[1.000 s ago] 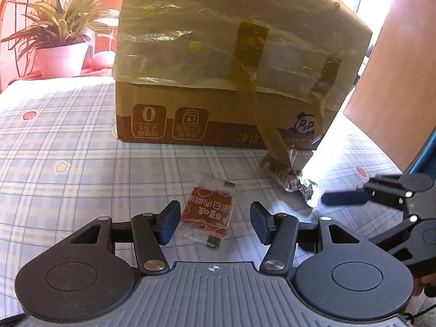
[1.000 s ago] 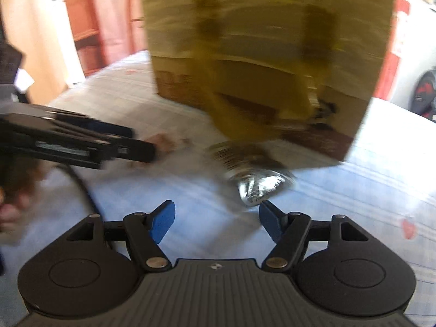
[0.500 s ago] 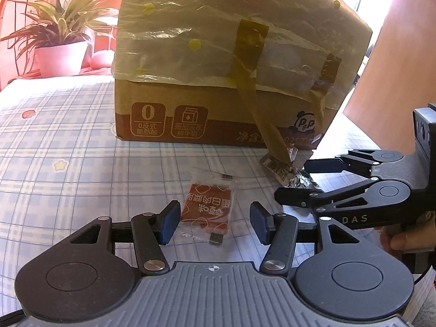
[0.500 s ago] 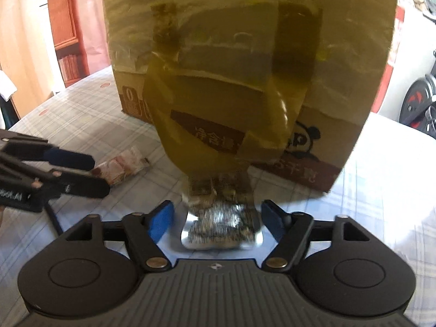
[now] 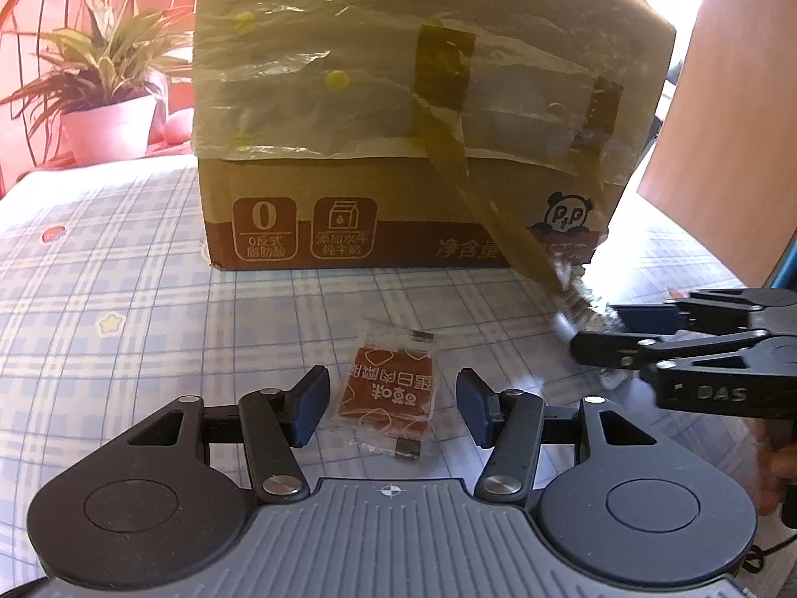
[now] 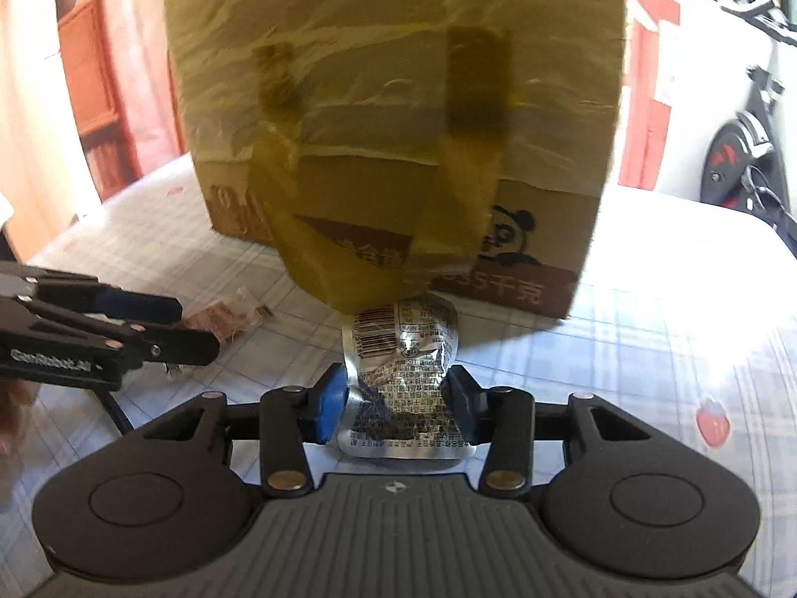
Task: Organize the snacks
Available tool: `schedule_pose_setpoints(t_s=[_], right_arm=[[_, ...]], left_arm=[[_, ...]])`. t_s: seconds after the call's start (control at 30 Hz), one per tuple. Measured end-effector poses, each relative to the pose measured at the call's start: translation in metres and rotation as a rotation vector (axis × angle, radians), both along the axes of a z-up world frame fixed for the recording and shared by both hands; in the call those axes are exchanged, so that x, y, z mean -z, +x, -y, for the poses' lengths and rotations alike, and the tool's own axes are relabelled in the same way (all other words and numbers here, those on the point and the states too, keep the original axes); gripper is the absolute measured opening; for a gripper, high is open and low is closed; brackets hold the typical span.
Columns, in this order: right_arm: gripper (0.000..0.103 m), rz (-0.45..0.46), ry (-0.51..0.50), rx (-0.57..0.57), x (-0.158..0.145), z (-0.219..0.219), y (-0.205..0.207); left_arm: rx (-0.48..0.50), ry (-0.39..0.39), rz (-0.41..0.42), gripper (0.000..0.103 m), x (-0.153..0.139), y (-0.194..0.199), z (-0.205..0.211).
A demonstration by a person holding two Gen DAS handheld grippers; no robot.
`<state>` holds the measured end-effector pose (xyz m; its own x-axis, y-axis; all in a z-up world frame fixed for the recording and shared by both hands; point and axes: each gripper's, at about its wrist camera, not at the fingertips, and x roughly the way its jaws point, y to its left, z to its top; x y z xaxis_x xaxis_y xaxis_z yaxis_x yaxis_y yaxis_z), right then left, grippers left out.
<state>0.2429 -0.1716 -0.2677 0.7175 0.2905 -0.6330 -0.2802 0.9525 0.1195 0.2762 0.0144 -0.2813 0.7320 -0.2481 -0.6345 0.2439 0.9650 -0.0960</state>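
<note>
At centre frame the right gripper (image 6: pixel 396 406), jaws just closing, is clamping the foil pouch (image 6: pixel 406 378) below the box (image 6: pixel 398 114), while the left gripper (image 5: pixel 393 411) is closing around, not yet touching, the red packet (image 5: pixel 388 396); next likely lifting both.

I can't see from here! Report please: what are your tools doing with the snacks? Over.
Right tool closing on silver packet, pads touching. Left tool closing, open around red packet, not gripping. Tape strip overhangs silver packet.
</note>
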Motion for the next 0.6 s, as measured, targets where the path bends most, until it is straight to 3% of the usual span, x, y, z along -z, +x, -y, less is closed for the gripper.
schedule_pose_setpoints(t_s=[0.1,0.13,0.2,0.3,0.4,0.47,0.5,0.53,0.6], right_arm=[[0.046,0.009,0.017,0.008,-0.004,0.002,-0.003],[0.046,0.009,0.020,0.009,-0.005,0.003,-0.004],[0.046,0.012,0.022,0.012,-0.006,0.002,-0.006],[0.046,0.014,0.030,0.014,-0.008,0.003,-0.011],[0.046,0.017,0.037,0.021,-0.011,0.007,-0.016],[0.046,0.018,0.040,0.028,-0.013,0.009,-0.019],[0.046,0.018,0.041,0.030,-0.013,0.009,-0.020],[0.046,0.018,0.041,0.031,-0.013,0.009,-0.021],[0.046,0.015,0.043,0.034,-0.012,0.009,-0.022]], left_arm=[[-0.015,0.021,0.012,0.026,0.000,0.002,-0.001],[-0.009,-0.019,0.004,0.006,-0.001,0.003,-0.005],[0.000,-0.062,0.007,0.003,-0.004,-0.001,-0.009],[0.018,-0.035,0.038,0.001,-0.009,-0.011,-0.004],[0.028,-0.048,0.019,0.001,-0.010,-0.010,-0.003],[0.026,-0.027,0.016,0.003,-0.009,-0.009,0.001],[0.016,-0.002,0.011,0.009,-0.008,-0.007,0.005],[0.004,0.022,-0.006,0.032,-0.007,-0.003,0.009],[0.001,0.022,-0.013,0.061,-0.005,0.001,0.012]])
